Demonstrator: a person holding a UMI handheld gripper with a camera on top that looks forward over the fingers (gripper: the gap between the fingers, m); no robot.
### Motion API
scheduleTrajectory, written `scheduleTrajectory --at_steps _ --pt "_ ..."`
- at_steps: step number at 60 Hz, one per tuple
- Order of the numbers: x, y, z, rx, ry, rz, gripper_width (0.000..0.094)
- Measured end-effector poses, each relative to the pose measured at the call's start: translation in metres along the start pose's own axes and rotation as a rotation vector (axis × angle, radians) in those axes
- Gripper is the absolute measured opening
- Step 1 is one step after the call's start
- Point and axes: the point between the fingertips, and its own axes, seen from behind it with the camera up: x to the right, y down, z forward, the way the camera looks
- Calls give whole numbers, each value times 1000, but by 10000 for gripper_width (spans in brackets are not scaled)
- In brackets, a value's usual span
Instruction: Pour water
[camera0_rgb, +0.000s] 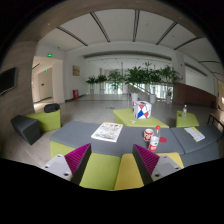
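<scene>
Two fingers of the tool (113, 160) stand spread apart with nothing between them, their magenta pads (79, 156) facing inward over a yellow-green patch of the table (75, 136). Just beyond the right finger, a clear bottle with a red cap (154, 139) stands upright; its contents cannot be made out. Touching or just left of it sits a small red-and-white cup (147, 134), contents hidden. Farther left an open magazine (107, 131) lies flat. Behind the bottle stands a printed box (143, 110). Potted plants (135, 76) line the far hall.
</scene>
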Motion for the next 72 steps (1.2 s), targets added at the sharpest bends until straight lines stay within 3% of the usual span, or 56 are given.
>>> scheduleTrajectory --at_steps 10,28,42,59,67,72 --pt "38 27 18 -42 51 2 856" --pt "197 113 139 -110 219 -7 856" --pt "280 131 252 -99 286 6 854" --pt "312 132 363 -110 300 -25 816" --pt "321 136 387 -121 305 -29 731" --pt "327 137 395 -107 307 7 536"
